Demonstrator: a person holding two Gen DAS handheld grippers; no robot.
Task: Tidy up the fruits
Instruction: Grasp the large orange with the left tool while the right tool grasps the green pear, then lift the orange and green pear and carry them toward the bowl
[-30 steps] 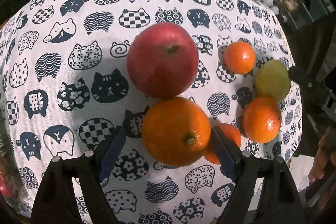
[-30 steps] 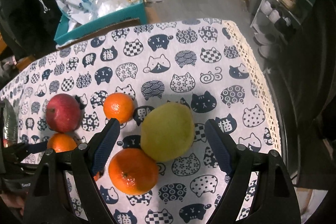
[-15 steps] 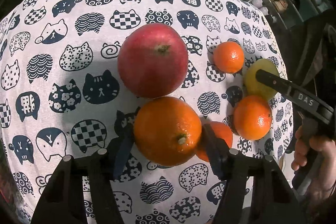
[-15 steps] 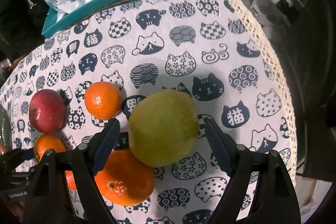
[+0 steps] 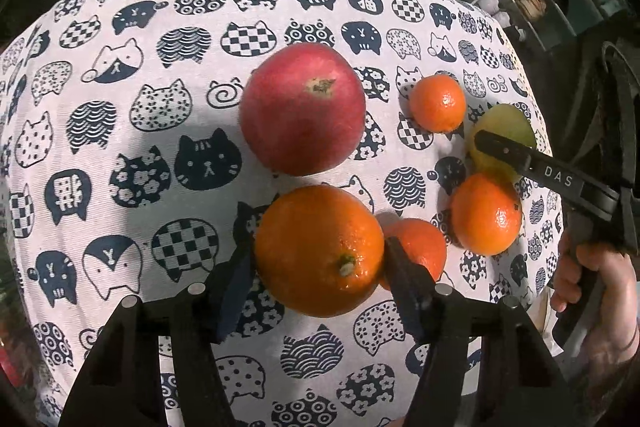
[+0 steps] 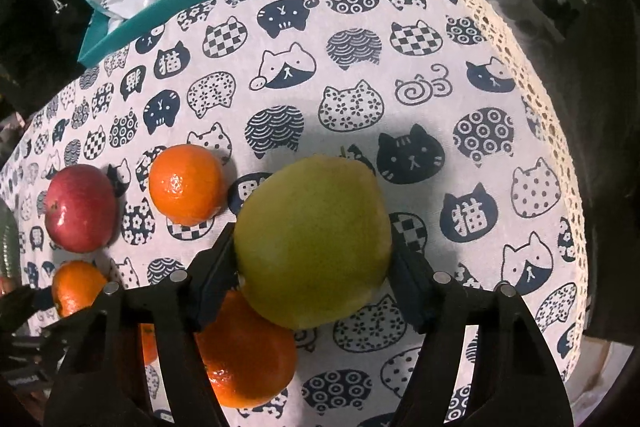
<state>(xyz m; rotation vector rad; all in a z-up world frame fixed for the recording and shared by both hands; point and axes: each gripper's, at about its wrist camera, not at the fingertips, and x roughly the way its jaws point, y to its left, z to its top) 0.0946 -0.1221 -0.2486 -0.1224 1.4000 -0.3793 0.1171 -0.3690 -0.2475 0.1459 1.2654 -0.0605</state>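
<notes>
On the table point(image 5: 120, 131), the left hand-held gripper point(image 5: 318, 267) clamps a large orange point(image 5: 320, 251); the right hand-held gripper point(image 6: 314, 267) clamps a yellow-green fruit point(image 6: 314, 239)

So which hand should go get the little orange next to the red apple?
Probably right: its gripper, shut on the green fruit, sits beside the little orange. The left gripper clamps the big orange farther away.
</notes>
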